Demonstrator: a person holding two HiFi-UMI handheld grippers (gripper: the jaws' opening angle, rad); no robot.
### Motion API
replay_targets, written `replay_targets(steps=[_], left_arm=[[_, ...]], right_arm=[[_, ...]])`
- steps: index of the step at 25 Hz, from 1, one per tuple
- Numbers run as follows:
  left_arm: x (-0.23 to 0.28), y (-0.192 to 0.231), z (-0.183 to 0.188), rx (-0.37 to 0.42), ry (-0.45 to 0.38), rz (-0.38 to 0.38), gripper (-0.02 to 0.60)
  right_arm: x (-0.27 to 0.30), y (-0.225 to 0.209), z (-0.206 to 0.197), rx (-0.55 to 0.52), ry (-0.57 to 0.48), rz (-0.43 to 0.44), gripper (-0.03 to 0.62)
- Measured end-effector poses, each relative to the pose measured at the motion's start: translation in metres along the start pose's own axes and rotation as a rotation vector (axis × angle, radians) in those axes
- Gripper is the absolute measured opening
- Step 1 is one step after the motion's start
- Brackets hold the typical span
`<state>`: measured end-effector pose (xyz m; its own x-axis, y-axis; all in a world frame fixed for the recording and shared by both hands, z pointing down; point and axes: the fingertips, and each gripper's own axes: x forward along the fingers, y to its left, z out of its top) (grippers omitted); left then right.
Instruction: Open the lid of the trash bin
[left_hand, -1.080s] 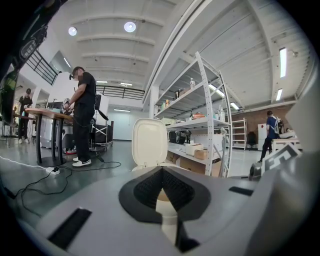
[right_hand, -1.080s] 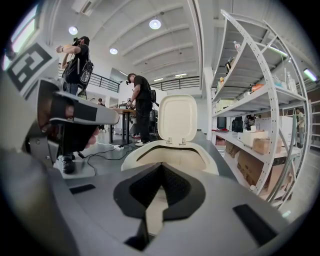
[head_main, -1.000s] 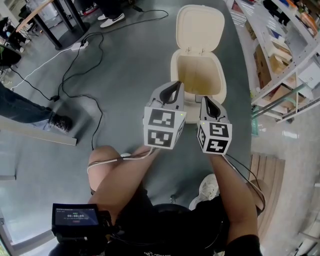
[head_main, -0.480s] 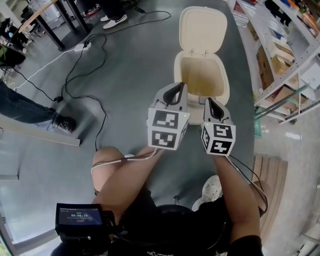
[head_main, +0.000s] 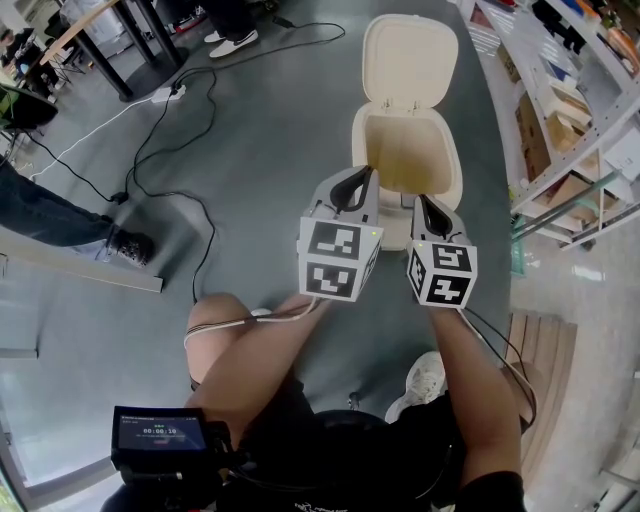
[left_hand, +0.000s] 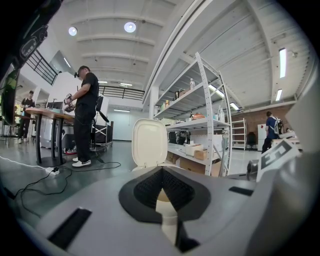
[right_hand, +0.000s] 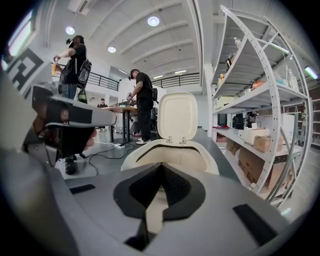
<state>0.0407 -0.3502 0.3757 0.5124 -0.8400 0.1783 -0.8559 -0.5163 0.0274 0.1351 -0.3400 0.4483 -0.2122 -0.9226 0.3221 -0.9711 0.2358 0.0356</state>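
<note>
Grey concrete floor (head_main: 260, 130) runs under everything, with black cables (head_main: 160, 150) trailing at ten o'clock and metal shelving (head_main: 570, 120) along three o'clock. The cream trash bin (head_main: 455, 185) stands at twelve o'clock from the person. Its lid (head_main: 410, 55) is swung fully up on the far hinge, so the hollow inside shows. The left gripper (head_main: 368, 172) and right gripper (head_main: 420, 200) hang side by side just short of the bin's near rim. Each has its jaws pressed together with nothing between them.
</note>
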Motion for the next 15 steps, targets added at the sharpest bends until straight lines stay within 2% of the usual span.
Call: replay_targets(steps=[4, 9, 15], left_arm=[[-0.001, -0.004, -0.001, -0.013, 0.008, -0.017, 0.000], [-0.003, -0.004, 0.003, -0.020, -0.002, -0.030, 0.000], [-0.006, -0.005, 0.005, -0.016, -0.010, -0.044, 0.000]], right_arm=[[0.001, -0.001, 0.001, 0.010, -0.008, 0.010, 0.006], [-0.001, -0.001, 0.004, -0.039, -0.008, -0.014, 0.006], [-0.008, 0.000, 0.017, -0.045, -0.038, -0.022, 0.006]])
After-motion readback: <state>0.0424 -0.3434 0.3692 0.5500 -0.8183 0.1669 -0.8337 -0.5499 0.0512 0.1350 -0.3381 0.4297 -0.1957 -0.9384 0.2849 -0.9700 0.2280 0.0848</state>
